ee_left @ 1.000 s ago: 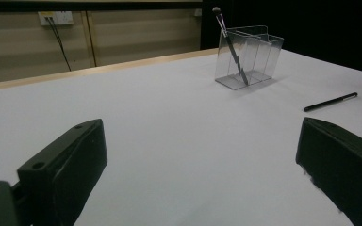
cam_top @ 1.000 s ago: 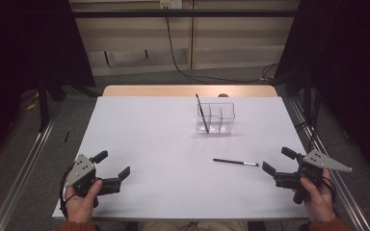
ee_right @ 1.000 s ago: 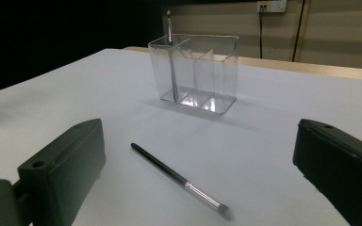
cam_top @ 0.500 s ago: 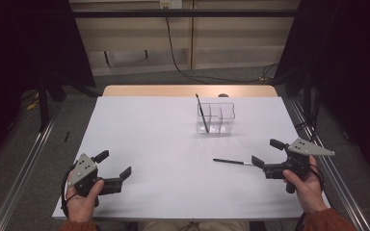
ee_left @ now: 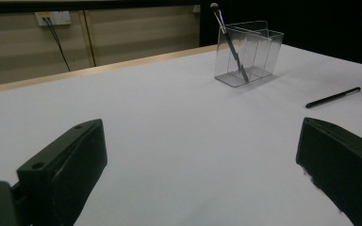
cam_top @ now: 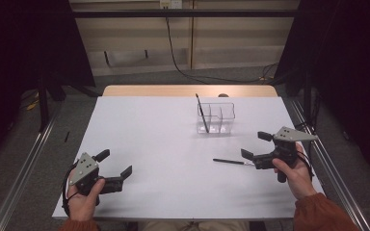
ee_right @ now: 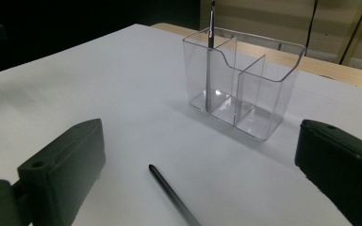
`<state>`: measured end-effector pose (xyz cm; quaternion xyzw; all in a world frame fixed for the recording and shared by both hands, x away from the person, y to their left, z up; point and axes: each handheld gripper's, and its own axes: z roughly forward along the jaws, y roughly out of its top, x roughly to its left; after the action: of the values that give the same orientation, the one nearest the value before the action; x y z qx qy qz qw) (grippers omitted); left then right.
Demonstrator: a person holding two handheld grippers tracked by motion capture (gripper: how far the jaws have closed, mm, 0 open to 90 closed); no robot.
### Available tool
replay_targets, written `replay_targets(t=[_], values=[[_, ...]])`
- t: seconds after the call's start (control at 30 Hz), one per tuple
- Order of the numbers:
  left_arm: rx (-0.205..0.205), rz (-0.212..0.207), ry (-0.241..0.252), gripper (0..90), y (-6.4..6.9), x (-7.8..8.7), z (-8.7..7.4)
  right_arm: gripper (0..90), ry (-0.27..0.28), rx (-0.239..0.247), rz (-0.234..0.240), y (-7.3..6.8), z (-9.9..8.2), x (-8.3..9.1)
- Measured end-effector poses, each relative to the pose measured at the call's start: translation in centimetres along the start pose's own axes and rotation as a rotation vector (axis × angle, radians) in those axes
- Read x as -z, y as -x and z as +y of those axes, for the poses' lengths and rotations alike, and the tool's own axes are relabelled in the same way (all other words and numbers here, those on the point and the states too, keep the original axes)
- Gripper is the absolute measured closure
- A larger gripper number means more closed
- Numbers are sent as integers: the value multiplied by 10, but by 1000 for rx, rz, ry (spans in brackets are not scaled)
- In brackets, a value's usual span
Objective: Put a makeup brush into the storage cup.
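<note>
- Right gripper — held in the person's right hand at the right side of the table; jaws stand wide apart with nothing between them but the near end of the black pen.
- Black pen — lies flat on the white tabletop, loose, its right end just at the right gripper's lower jaw; from above, whether jaw and pen touch cannot be told. In the right gripper view the pen runs off the bottom edge, so its near end is cut off.
- Clear organizer — a see-through holder with dividers, standing upright beyond the pen, well apart from both grippers.
- Makeup brush — dark, slim handle leaning in the organizer's left compartment; in the right gripper view its tip is cut off at the top edge.
- Left gripper — held in the left hand near the table's front left corner, jaws wide apart and empty, well apart from the pen.
- Change from one second ago — the right gripper has moved forward and inward to the pen's end; left gripper, pen, organizer and brush keep their places.
</note>
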<state>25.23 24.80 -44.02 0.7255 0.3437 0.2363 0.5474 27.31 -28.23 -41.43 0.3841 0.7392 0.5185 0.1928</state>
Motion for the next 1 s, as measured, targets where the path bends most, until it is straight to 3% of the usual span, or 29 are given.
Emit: replay_targets(t=[0.23, 0.6, 0.77, 0.9, 1.0], values=[[-3, -4, -1, 25, 1, 1, 0, 16, -61, 9, 49, 1, 8, -13], [-6, -2, -4, 26, 1, 1, 0, 20, -143, 40, 54, 8, 18, -18], [-8, -5, -5, 25, 1, 0, 0, 21, -199, 59, 62, 12, 21, -20], [-8, -4, -4, 25, 1, 0, 0, 33, -277, 72, 99, 16, 25, -26], [-6, -3, -3, 25, 1, 0, 0, 33, -324, 104, 93, 17, 27, -31]])
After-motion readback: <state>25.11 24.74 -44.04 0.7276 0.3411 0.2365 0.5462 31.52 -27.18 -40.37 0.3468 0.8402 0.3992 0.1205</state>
